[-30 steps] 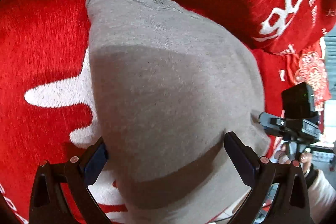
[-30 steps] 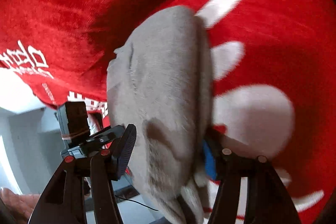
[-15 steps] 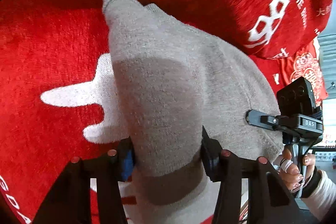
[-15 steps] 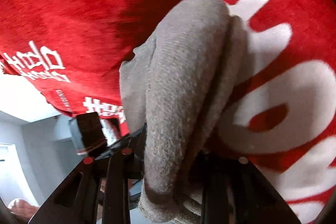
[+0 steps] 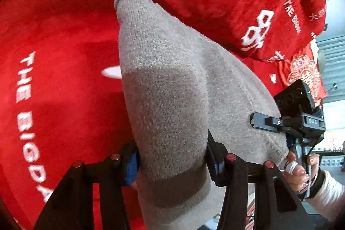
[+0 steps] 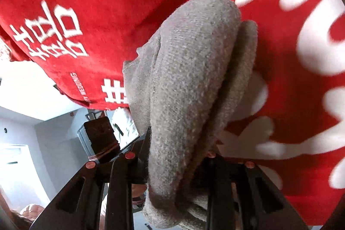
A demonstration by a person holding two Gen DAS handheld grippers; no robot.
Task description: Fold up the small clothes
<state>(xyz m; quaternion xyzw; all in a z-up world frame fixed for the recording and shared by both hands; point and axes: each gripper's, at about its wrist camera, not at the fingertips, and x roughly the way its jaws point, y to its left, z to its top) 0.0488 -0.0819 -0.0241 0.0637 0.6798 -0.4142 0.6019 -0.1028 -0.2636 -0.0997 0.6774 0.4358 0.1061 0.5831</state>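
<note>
Since the earlier frames, both grippers have closed and lifted the grey knit garment (image 5: 172, 89) off the red blanket (image 5: 54, 46). The left gripper (image 5: 172, 162) and right gripper (image 6: 179, 156) each have 2 fingers clamped on bunched cloth, so it now hangs ready for folding.

A red plush blanket (image 5: 54, 40) with white lettering spreads out beyond the fingers and to both sides of them, filling most of what can be seen. Past the fingertips a second red cloth (image 5: 269, 3), printed with white characters, lies bunched over it, its edge hanging off to one side. Beyond that hanging edge are pale grey walls (image 6: 49, 135) and a bright white ceiling (image 6: 28, 83).
</note>
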